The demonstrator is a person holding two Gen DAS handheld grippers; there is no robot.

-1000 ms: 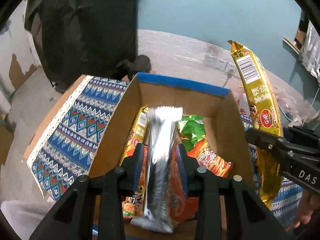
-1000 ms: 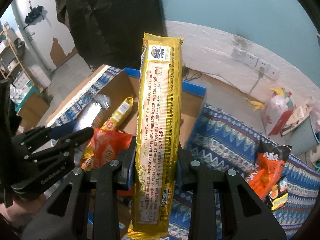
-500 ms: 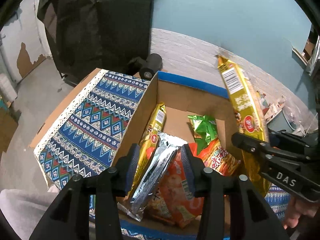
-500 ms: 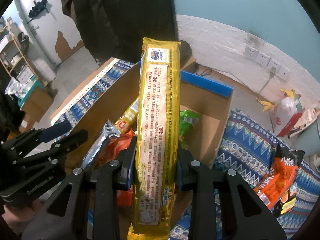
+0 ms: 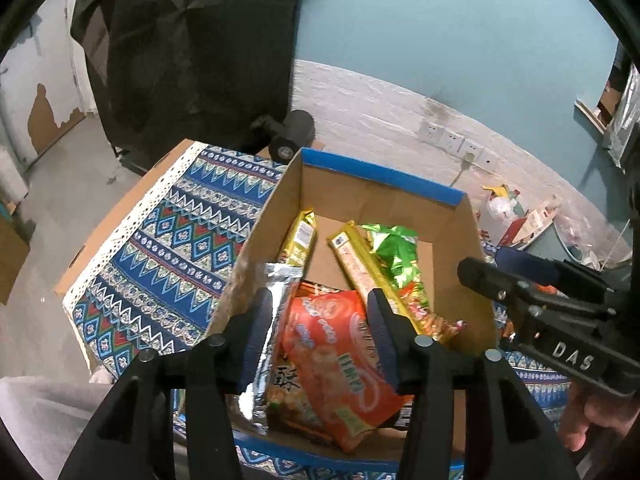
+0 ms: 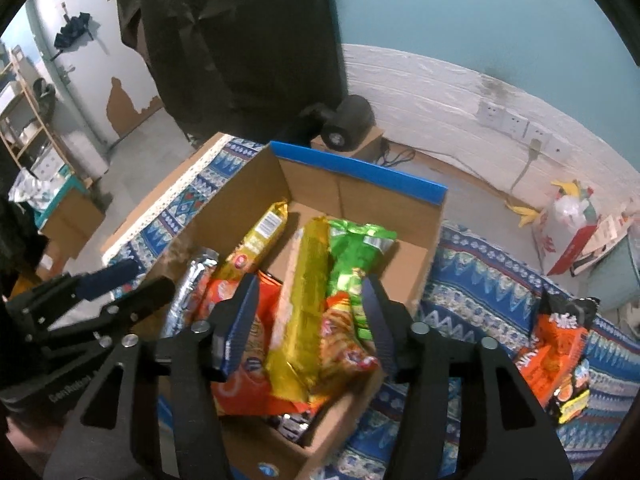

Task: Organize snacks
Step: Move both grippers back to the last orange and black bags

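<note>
A cardboard box (image 5: 380,176) with a blue rim holds several snack packets. My left gripper (image 5: 320,308) hangs over its near end. Its jaws are opening and the pads touch nothing. The silver packet (image 5: 272,320) lies loose against the box's left wall beside an orange packet (image 5: 340,360). My right gripper (image 6: 308,292) is also over the box (image 6: 360,172), its jaws opening. The long gold packet (image 6: 304,300) lies blurred on the pile below them, free of the pads. Each gripper shows in the other's view: the right gripper (image 5: 480,260), the left gripper (image 6: 148,280).
The box stands on a table under a blue patterned cloth (image 5: 168,248). To the right, orange and black snack packets (image 6: 560,352) lie on the cloth. A black cylinder (image 5: 292,136) sits behind the box. A person's hand (image 5: 588,420) holds the right gripper.
Both grippers opened. The silver packet dropped from the left gripper into the box. The gold packet left the right gripper, where it stood upright, and now lies in the box.
</note>
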